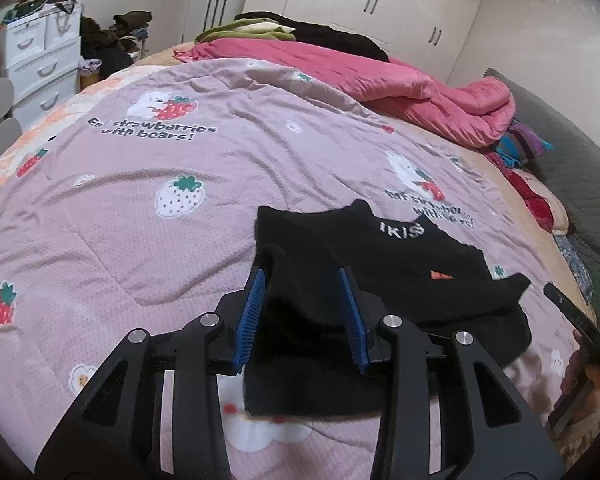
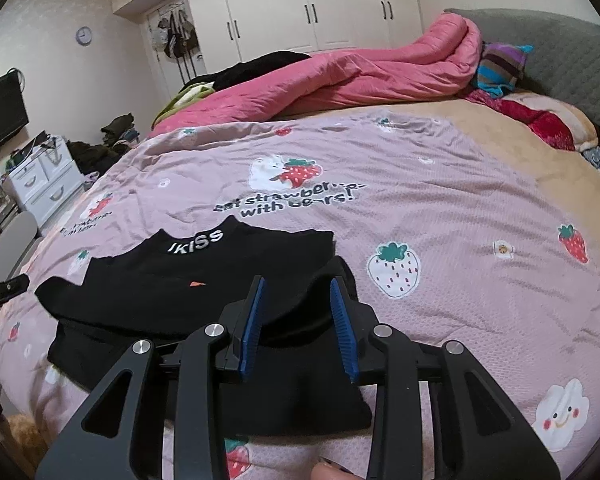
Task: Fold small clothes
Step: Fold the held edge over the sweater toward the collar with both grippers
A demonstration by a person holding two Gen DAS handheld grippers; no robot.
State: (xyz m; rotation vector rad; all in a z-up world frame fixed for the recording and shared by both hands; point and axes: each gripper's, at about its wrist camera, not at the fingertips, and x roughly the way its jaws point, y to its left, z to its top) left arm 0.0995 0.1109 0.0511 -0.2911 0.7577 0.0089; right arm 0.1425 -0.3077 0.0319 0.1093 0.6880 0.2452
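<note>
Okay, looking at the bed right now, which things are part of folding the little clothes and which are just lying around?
Part of the job:
- black top, partly folded on the strawberry quilt
- left claw, open over the top's edge
- right claw, open over the other edge

Just lying about:
- pink duvet
- striped pillow
- white drawers
- wall clock

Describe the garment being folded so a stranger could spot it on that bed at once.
Start at the bed's pink strawberry-print quilt, with the rumpled pink duvet heaped at its far side. On the quilt's near edge lies a small black top, partly folded. It is the only dark item on the printed quilt, with white "KISS" lettering at its collar and a small orange mark on the chest.
</note>
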